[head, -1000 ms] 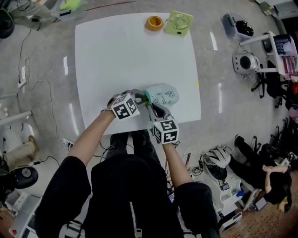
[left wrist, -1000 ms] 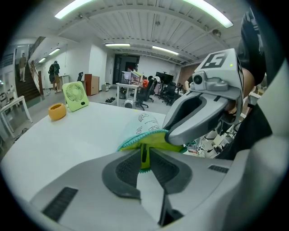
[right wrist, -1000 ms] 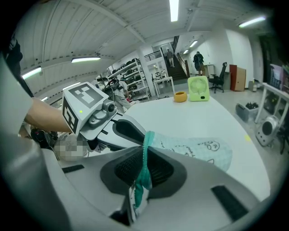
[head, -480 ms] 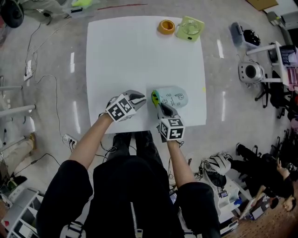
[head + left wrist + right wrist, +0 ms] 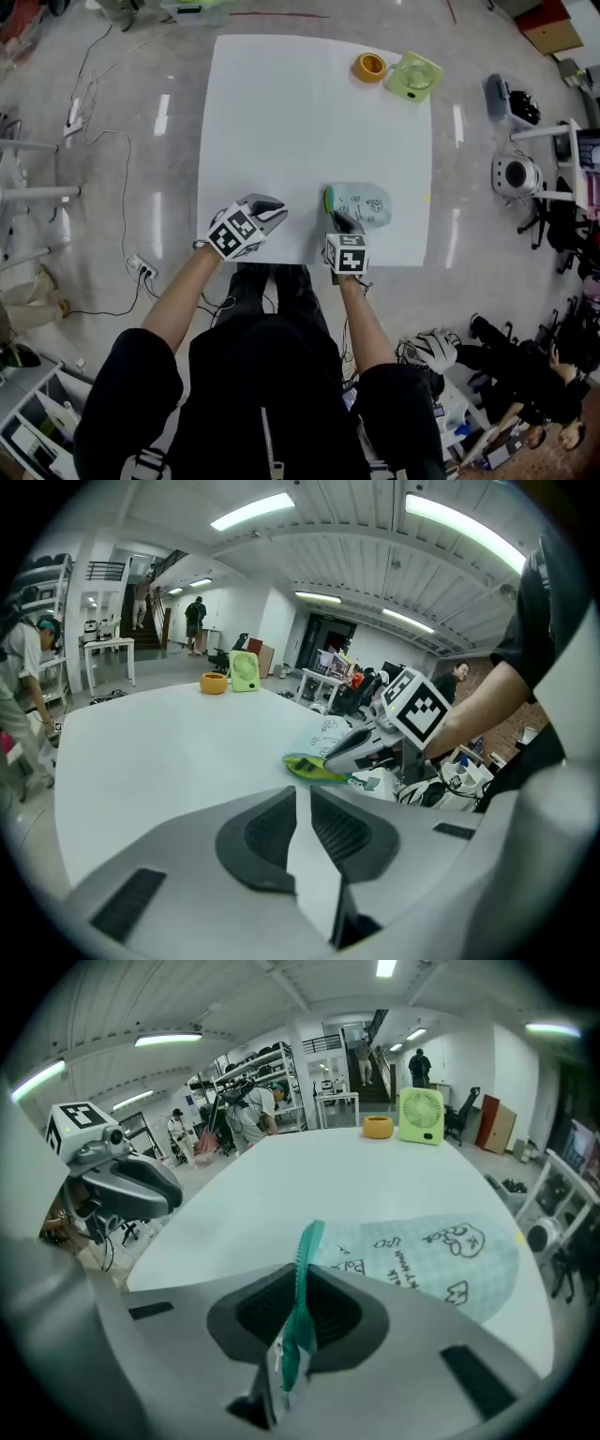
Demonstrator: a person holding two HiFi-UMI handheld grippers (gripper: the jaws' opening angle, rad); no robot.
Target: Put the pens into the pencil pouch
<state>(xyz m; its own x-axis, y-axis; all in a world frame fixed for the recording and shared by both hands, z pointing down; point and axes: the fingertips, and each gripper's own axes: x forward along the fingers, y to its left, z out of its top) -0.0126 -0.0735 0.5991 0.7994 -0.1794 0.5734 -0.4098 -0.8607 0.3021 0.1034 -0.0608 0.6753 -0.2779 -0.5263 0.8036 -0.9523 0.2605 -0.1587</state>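
The pale mint pencil pouch (image 5: 367, 204) with doodle print lies flat near the table's front edge. My right gripper (image 5: 336, 218) is shut on its green zipper edge (image 5: 302, 1274), at the pouch's left end. Those jaws have just been opening a little, and the green edge is still pinched between them. My left gripper (image 5: 277, 208) is shut on nothing and hovers over bare table, a hand's width left of the pouch. In the left gripper view the right gripper (image 5: 361, 752) bites the green edge (image 5: 307, 767). No pen shows in any view.
The white table (image 5: 281, 122) carries a yellow tape roll (image 5: 368, 66) and a small green fan (image 5: 412, 77) at its far right corner. Cables lie on the floor to the left. Chairs and gear crowd the floor to the right. People stand far off.
My left gripper has let go at the pouch mouth and drawn away to the left. My right gripper has sunk toward the table, still holding the green edge.
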